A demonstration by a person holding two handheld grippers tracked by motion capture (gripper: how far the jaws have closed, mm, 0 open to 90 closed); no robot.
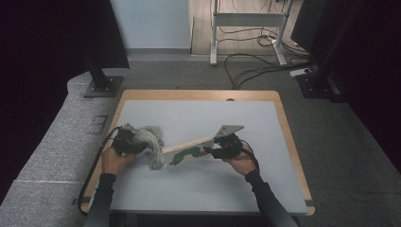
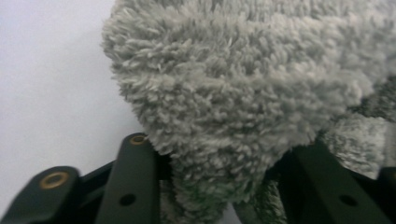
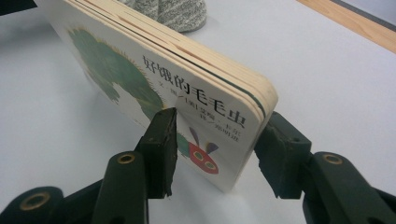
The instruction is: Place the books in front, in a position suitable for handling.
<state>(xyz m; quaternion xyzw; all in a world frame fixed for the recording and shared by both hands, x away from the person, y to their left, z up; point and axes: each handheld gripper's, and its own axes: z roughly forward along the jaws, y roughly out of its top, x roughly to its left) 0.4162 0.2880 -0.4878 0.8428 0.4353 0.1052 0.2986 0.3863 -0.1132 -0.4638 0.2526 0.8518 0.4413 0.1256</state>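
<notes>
A fluffy grey cloth (image 1: 150, 142) lies bunched at the table's left, and my left gripper (image 1: 126, 140) is shut on it; in the left gripper view the cloth (image 2: 243, 93) bulges between the two black jaws. A thick board picture book (image 1: 189, 148) with a green caterpillar on its white cover is held tilted above the table, its far end by the cloth. My right gripper (image 1: 218, 150) is shut on the book's near corner; in the right gripper view the jaws clamp the book (image 3: 187, 98) across its cover and back.
The table (image 1: 198, 113) has a pale grey top with a wooden rim. Beyond it, on the floor, are a dark stand base (image 1: 103, 86) at the left, a white desk frame (image 1: 248, 28) and loose cables (image 1: 255, 66).
</notes>
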